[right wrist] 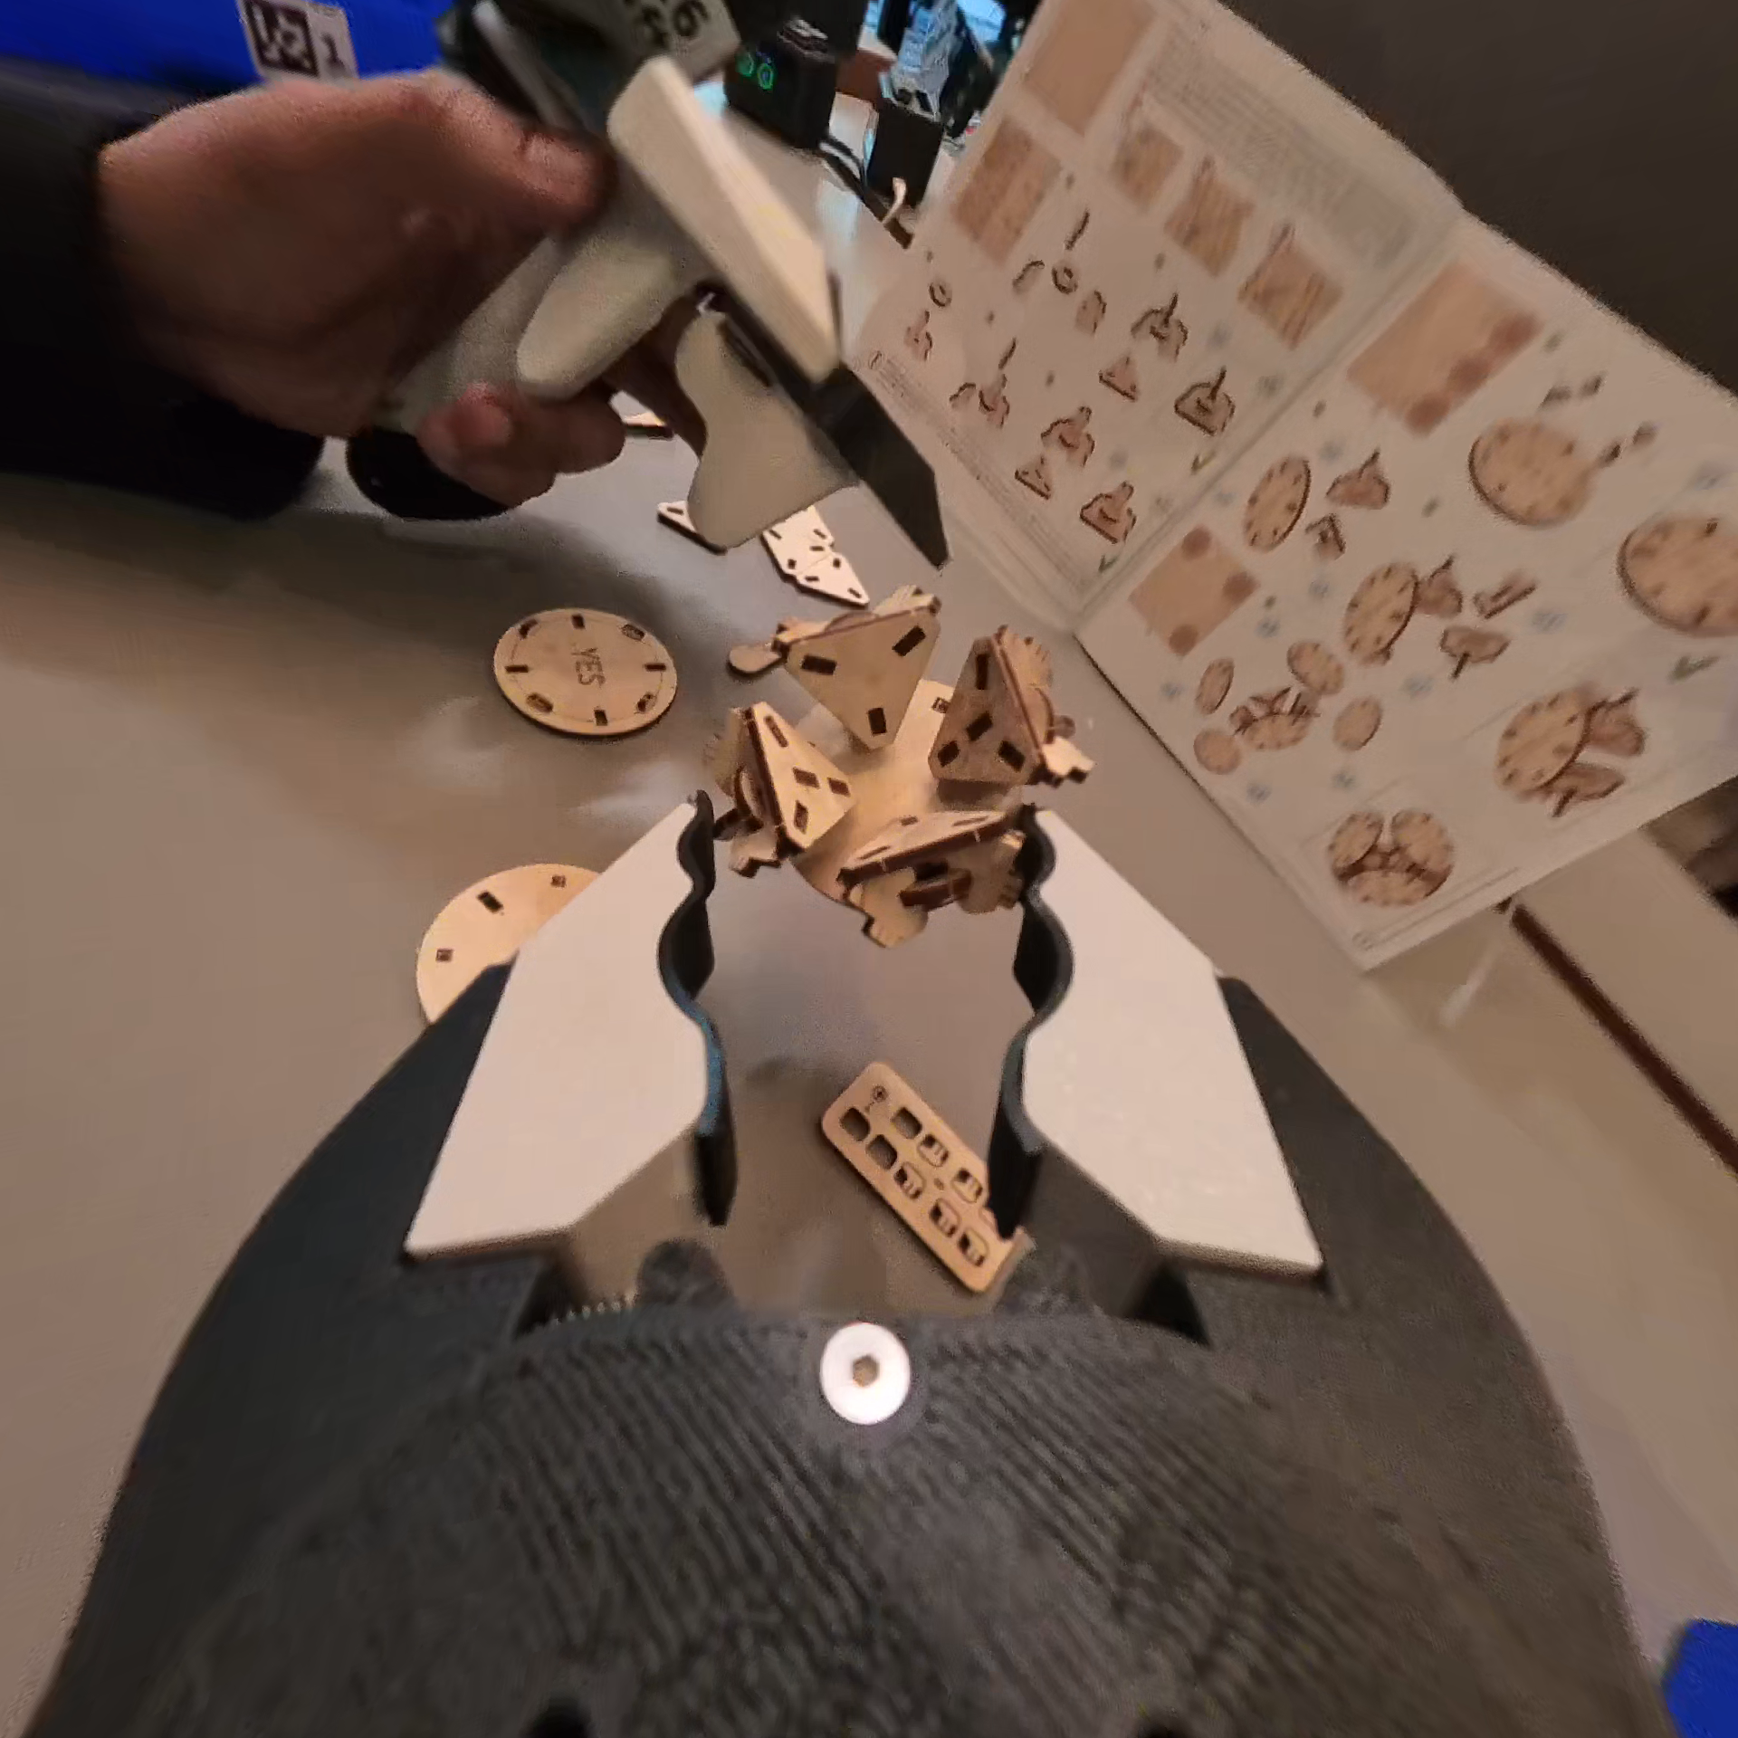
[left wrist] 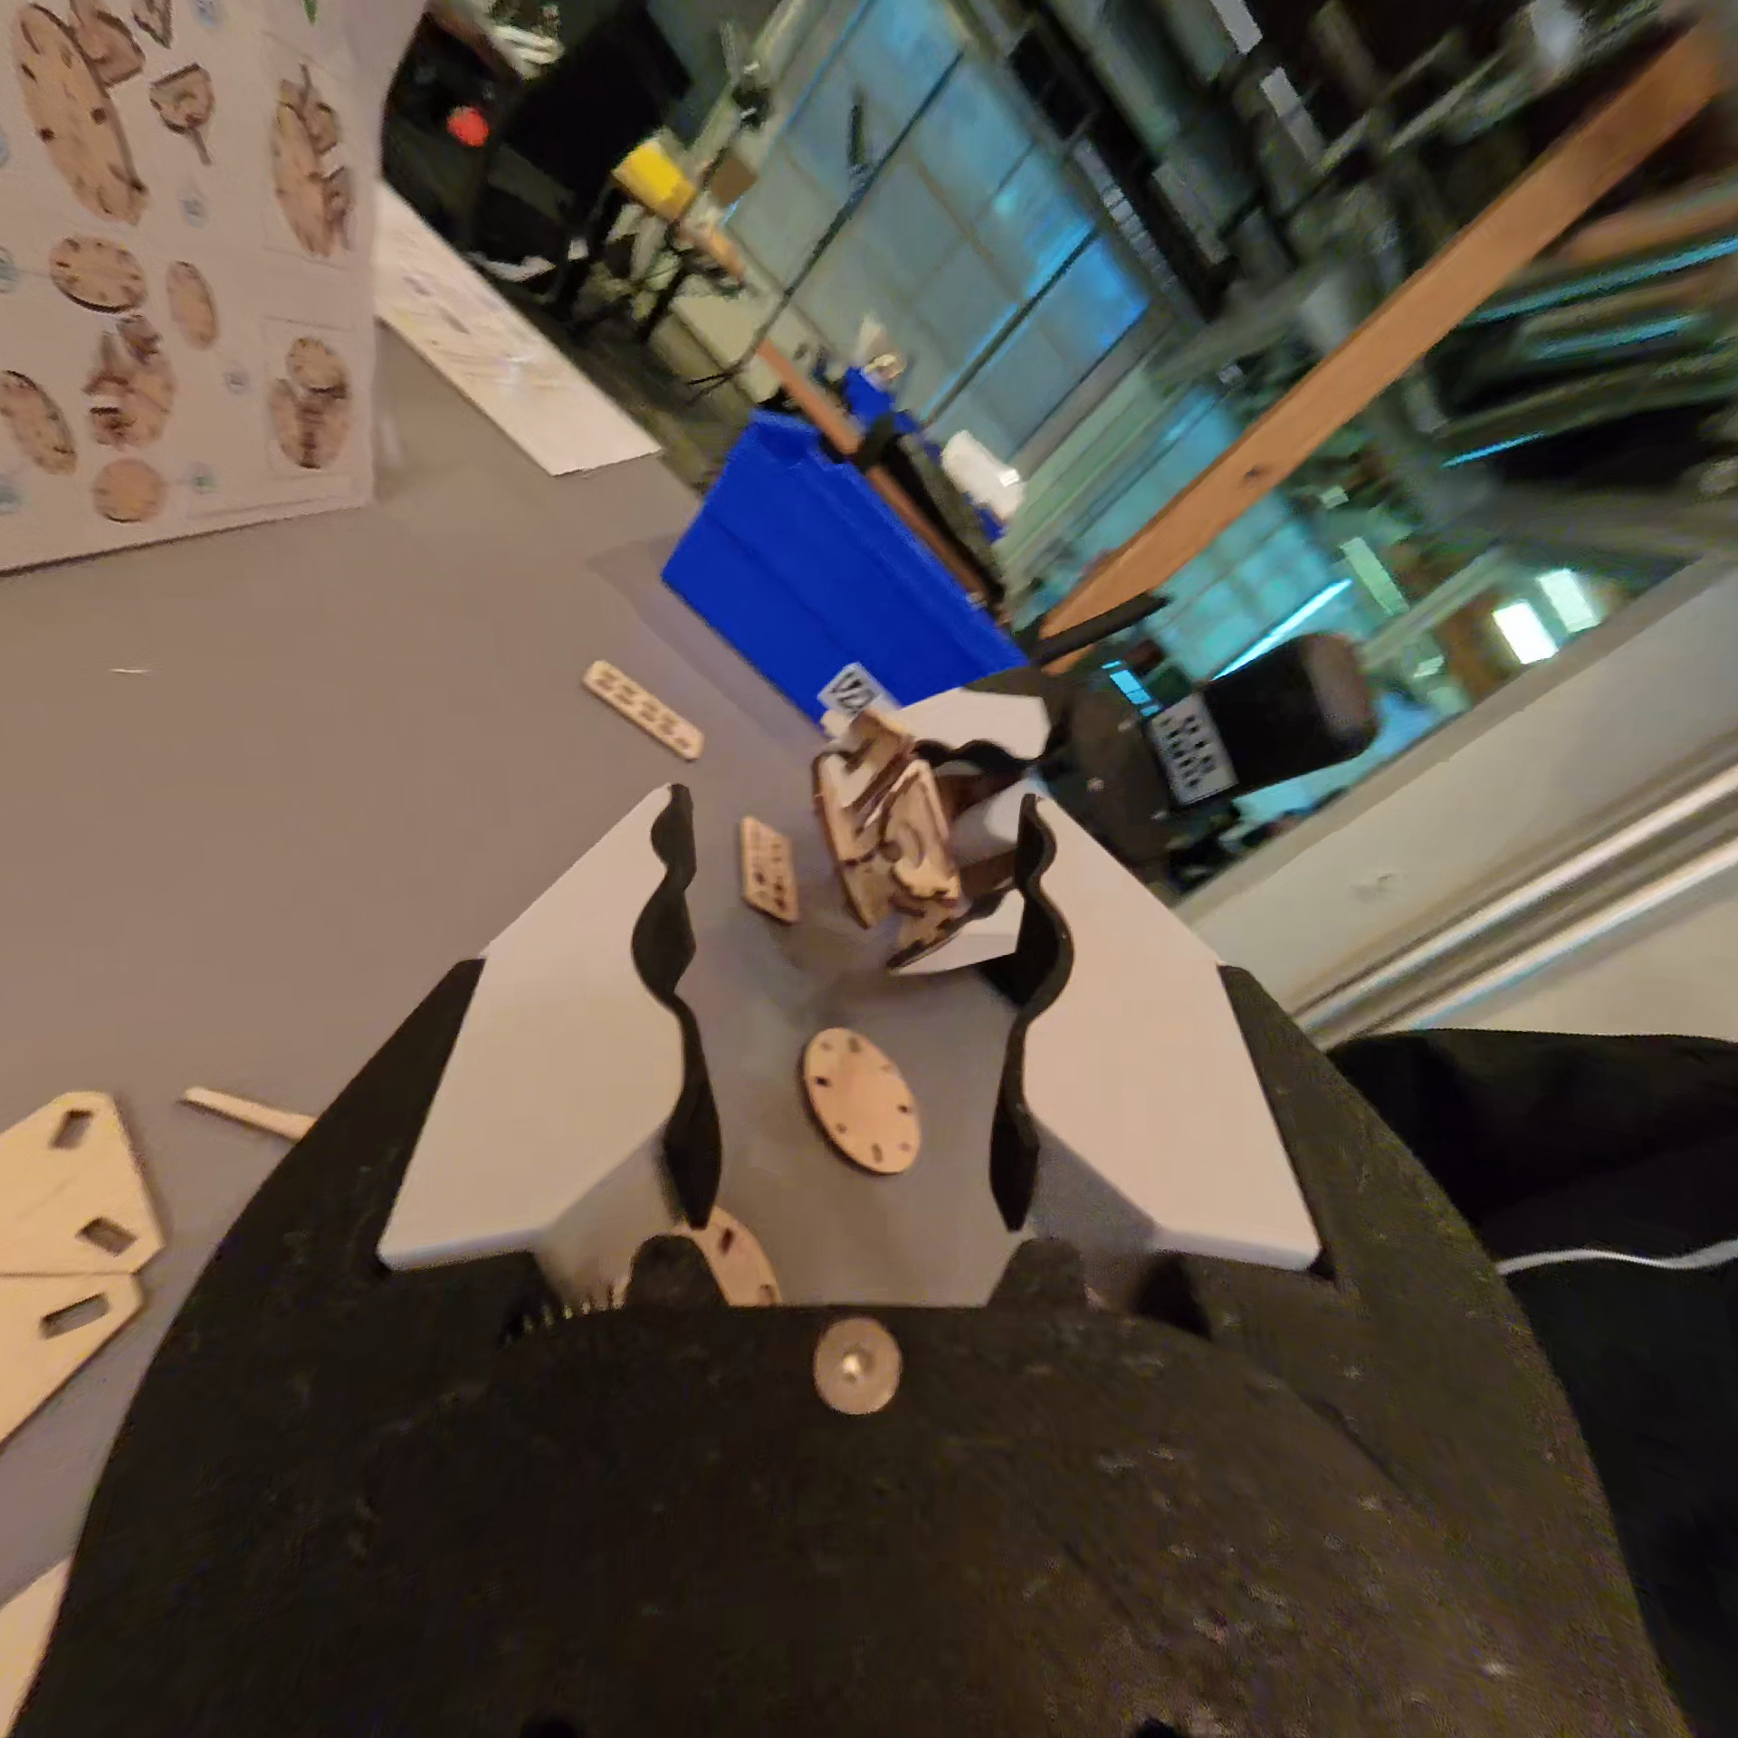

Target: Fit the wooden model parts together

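— Right gripper point(right wrist: 861, 846)? 
— Raised off the grey table point(right wrist: 235, 752), clamped on a wooden model point(right wrist: 884, 781), triangular plates fanning up and outward. 
— Left gripper point(left wrist: 851, 846)? 
— Tilted, held in a hand point(right wrist: 310, 244), fingers spread, bare, above a wooden disc point(left wrist: 861, 1100); no clear long axis.

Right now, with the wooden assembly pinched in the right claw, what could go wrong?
1. The right claw grips the wooden assembly only at its very fingertips, on protruding edges, so it may twist or slip out.
2. Its triangular plates jut out at odd angles, and squeezing could pop their slotted joints.
3. The open left claw is close by and could knock it onto the slotted strip below.
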`<state>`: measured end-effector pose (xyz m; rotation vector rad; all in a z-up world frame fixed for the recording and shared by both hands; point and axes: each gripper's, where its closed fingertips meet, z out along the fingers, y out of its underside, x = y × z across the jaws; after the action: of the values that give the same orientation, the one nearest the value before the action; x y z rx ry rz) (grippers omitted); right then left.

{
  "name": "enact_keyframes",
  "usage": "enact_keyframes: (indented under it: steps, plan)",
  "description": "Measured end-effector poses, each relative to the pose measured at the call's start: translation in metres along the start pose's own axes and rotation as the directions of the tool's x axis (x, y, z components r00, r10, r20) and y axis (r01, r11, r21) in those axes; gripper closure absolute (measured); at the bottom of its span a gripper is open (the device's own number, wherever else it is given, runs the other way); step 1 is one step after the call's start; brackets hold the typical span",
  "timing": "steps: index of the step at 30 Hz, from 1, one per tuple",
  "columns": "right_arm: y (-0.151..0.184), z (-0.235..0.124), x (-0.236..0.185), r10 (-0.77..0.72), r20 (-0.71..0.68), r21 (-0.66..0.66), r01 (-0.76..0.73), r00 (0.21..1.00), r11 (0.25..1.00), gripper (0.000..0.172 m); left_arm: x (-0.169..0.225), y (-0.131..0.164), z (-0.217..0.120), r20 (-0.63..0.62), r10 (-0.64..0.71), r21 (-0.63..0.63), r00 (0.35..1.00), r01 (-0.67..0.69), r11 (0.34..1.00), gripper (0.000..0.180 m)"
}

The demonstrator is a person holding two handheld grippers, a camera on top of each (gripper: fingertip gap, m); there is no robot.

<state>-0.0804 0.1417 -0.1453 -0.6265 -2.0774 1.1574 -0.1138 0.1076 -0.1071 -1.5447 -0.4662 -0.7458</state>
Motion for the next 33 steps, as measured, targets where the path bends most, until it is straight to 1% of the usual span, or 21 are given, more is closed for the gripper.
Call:
enact_keyframes:
  steps: [2,4,6,8,10,12,14,16,18,19,20,24,25,26,27,30,33]
  plan:
    - [-0.001,0.002,-0.005,-0.058,0.002,-0.014,0.058,0.998,0.998,0.108,0.010,-0.003,-0.003,-0.114,-0.073,0.005,0.991,0.074,0.997,0.114]
    - [-0.001,0.004,-0.012,-0.114,0.010,-0.033,0.115,0.993,0.993,0.108,0.017,0.005,-0.001,-0.181,-0.137,-0.058,0.974,0.128,0.990,0.109]
    - [-0.004,0.006,-0.018,-0.173,0.009,-0.042,0.173,0.985,0.984,0.108,0.014,0.018,0.005,-0.164,-0.157,-0.133,0.974,0.135,0.982,0.106]
    - [-0.005,0.008,-0.021,-0.219,-0.004,-0.063,0.218,0.976,0.974,0.108,0.010,0.030,0.010,-0.123,-0.135,-0.186,0.983,0.111,0.976,0.111]
    - [-0.005,0.009,-0.023,-0.257,-0.011,-0.084,0.255,0.966,0.963,0.108,0.012,0.040,0.013,-0.122,-0.128,-0.237,0.984,0.096,0.967,0.114]
    - [-0.006,0.009,-0.025,-0.271,-0.013,-0.088,0.269,0.962,0.959,0.108,0.017,0.042,0.014,-0.146,-0.136,-0.252,0.980,0.096,0.963,0.114]
    - [-0.008,0.009,-0.026,-0.269,-0.007,-0.077,0.268,0.963,0.960,0.108,0.017,0.043,0.015,-0.145,-0.137,-0.259,0.980,0.096,0.961,0.114]
    - [-0.012,0.008,-0.029,-0.255,0.004,-0.053,0.255,0.967,0.966,0.109,0.015,0.047,0.016,-0.129,-0.123,-0.277,0.984,0.084,0.957,0.119]
    - [-0.014,0.007,-0.029,-0.236,0.009,-0.037,0.236,0.972,0.971,0.109,0.017,0.049,0.016,-0.139,-0.117,-0.287,0.983,0.073,0.955,0.138]
    - [-0.014,0.007,-0.029,-0.229,0.011,-0.033,0.230,0.973,0.973,0.108,0.021,0.049,0.016,-0.163,-0.126,-0.283,0.978,0.076,0.956,0.145]
    - [-0.015,0.006,-0.029,-0.224,0.011,-0.027,0.225,0.974,0.974,0.108,0.023,0.048,0.016,-0.181,-0.138,-0.279,0.974,0.084,0.957,0.148]
    - [-0.022,0.005,-0.027,-0.192,0.001,0.013,0.192,0.981,0.981,0.107,0.026,0.042,0.015,-0.211,-0.155,-0.251,0.965,0.100,0.963,0.149]
    - [-0.025,0.004,-0.023,-0.175,-0.021,0.036,0.176,0.984,0.984,0.101,0.025,0.041,0.015,-0.206,-0.150,-0.239,0.967,0.099,0.966,0.149]
    - [-0.030,0.003,-0.019,-0.150,-0.047,0.073,0.153,0.988,0.985,0.089,0.024,0.039,0.014,-0.200,-0.142,-0.226,0.969,0.095,0.969,0.149]
    - [-0.035,0.001,-0.015,-0.119,-0.065,0.113,0.126,0.991,0.986,0.081,0.023,0.036,0.013,-0.199,-0.136,-0.211,0.971,0.093,0.973,0.150]
    - [-0.044,-0.010,-0.004,0.016,-0.068,0.215,-0.001,0.998,0.977,0.073,0.022,0.023,0.009,-0.210,-0.134,-0.135,0.969,0.107,0.985,0.151]
    - [-0.050,-0.020,0.007,0.193,0.002,0.288,-0.186,0.981,0.940,0.074,0.023,0.012,0.003,-0.237,-0.138,-0.068,0.962,0.125,0.990,0.151]
